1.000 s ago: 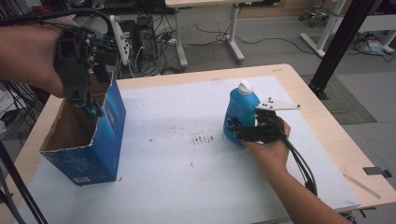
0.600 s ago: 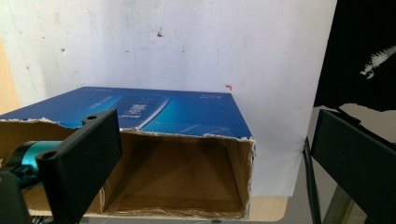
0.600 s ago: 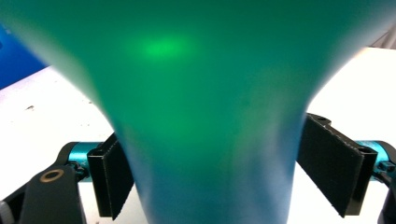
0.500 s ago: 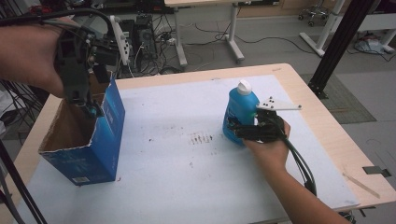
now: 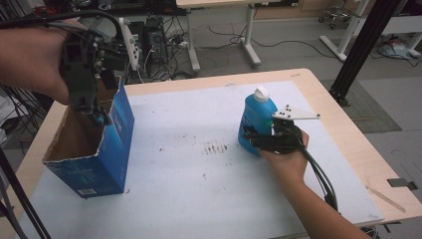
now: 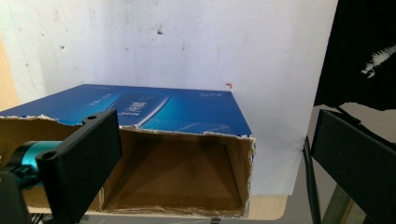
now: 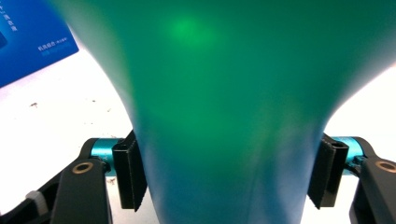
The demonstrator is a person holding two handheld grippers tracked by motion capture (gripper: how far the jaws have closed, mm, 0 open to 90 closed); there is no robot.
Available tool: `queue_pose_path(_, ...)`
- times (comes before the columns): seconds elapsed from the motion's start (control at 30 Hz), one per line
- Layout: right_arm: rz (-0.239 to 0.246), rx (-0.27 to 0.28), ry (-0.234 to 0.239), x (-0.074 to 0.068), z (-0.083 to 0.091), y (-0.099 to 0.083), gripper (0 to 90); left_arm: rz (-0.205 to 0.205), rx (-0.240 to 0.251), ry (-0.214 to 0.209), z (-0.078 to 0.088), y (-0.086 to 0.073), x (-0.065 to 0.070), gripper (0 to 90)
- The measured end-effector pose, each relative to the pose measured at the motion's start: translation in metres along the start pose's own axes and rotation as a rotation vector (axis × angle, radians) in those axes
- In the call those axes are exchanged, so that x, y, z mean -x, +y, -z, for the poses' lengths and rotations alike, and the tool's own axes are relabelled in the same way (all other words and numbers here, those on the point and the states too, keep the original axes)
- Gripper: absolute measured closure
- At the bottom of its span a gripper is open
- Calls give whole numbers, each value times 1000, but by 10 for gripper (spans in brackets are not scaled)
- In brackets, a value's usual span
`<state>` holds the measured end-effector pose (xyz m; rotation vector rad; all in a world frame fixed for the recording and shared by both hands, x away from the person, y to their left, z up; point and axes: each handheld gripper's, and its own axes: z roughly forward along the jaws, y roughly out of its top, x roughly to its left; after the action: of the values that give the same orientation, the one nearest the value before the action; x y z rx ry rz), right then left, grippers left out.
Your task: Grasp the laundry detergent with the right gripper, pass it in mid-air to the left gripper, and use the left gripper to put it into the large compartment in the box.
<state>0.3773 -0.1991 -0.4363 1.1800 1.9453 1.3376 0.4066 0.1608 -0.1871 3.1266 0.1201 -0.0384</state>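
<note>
White paper covers the desk, where the right tongs, jaws just closing, clasp the upright blue bottle well right of the torn blue box, beneath released left tongs; right gripper view shows pads pressing the bottle's sides

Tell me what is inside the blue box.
The blue box is open at the top, and the left claw view shows bare brown cardboard walls and floor, with nothing lying there. The left claw's near finger covers the near corner, so that part stays unseen.
</note>
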Motion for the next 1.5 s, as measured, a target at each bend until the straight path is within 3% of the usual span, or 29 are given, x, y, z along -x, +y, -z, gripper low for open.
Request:
queue_pose_path(0.63, 33, 16, -5, -5, -1, -1, 425, 0, -2, -4, -3, 0, 0, 20)
queue_pose_path(0.87, 88, 15, -5, -10, 0, 0, 453, -4, -5, -5, -3, 2, 0, 20)
queue_pose_path(1.1, 137, -9, 52, -17, 4, 5, 456, -9, -4, -8, -4, 8, 1, 20)
queue_pose_path(1.5, 163, 1, 155, -24, 20, 20, 456, -25, -11, -11, -5, 20, 3, 20)
